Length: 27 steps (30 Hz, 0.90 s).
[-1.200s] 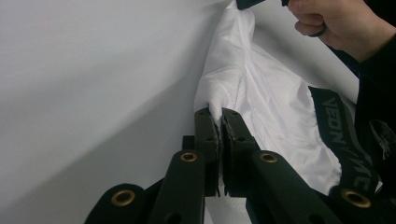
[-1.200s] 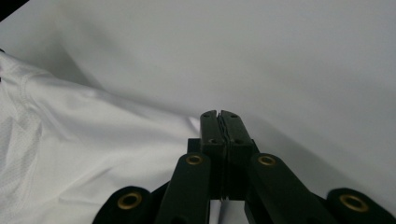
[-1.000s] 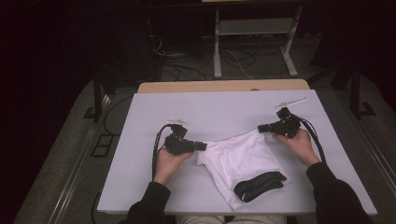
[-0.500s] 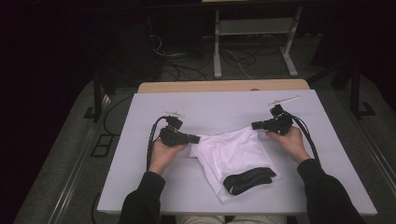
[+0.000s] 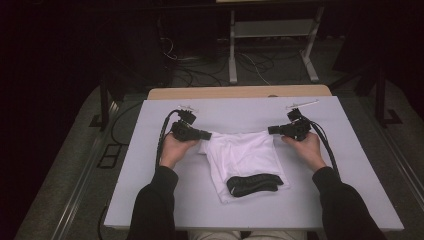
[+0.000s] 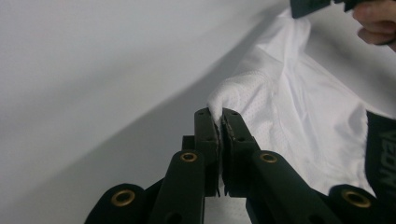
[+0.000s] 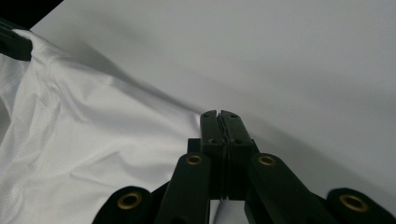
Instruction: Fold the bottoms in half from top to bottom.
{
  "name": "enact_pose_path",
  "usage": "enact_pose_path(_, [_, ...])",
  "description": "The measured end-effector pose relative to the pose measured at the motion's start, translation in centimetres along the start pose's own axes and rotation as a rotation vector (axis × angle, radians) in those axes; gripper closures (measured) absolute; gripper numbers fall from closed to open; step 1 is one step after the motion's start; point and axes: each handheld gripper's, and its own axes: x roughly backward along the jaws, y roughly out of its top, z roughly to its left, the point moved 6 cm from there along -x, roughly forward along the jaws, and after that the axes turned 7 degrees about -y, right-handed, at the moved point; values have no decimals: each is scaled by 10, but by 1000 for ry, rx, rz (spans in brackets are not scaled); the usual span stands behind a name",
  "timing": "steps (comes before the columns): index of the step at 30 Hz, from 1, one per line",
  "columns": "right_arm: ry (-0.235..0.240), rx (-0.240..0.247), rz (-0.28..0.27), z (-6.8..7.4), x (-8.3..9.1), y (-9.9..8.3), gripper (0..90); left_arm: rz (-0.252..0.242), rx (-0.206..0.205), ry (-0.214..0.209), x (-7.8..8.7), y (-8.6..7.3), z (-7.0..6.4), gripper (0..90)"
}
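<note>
A white mesh garment (image 5: pixel 245 155) with a black waistband (image 5: pixel 252 184) lies on the white table (image 5: pixel 150 190). Its far edge is stretched between my two grippers. My left gripper (image 5: pixel 205 135) is shut on the garment's left corner; the fabric (image 6: pixel 289 107) bunches at my shut left gripper (image 6: pixel 217 114). My right gripper (image 5: pixel 271 131) is shut on the right corner. In the right gripper view the cloth (image 7: pixel 93 140) runs up to my closed right gripper (image 7: pixel 218 114). The waistband end lies flat near the person.
A thin white stick (image 5: pixel 302 104) lies near the table's far right corner. A wooden tabletop edge (image 5: pixel 240 92) borders the far side. Cables trail from both grippers along the forearms. Bare table lies left, right and beyond the garment.
Both grippers have carried the garment's far edge away from the person, the left one the most. The edge is now pulled straighter, and the waistband end has slid left and farther.
</note>
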Motion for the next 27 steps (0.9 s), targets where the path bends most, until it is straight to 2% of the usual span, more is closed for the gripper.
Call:
enact_pose_path(5, [-33,-15,-13,-7,-1,2,879,-13,9,29,-7,15,12,853])
enact_pose_path(7, [-37,-20,-24,-10,-1,3,878,-8,5,58,-9,18,16,853])
enact_pose_path(11, [-41,-15,-41,-13,-3,8,878,-54,34,49,-11,25,21,853])
enact_pose_path(13, [-27,-4,-54,-14,-4,10,878,-67,41,58,-11,27,24,853])
enact_pose_path(16, [-32,0,-67,-18,-5,15,879,-97,49,48,-8,31,27,853])
enact_pose_path(20, [-44,8,-75,-19,-7,26,878,-109,62,37,-5,36,28,853])
enact_pose_path(25, [-67,13,-82,-17,-10,36,878,-103,52,61,0,42,32,853])
enact_pose_path(27, [-72,11,-84,-16,-12,38,879,-102,36,71,0,44,33,853])
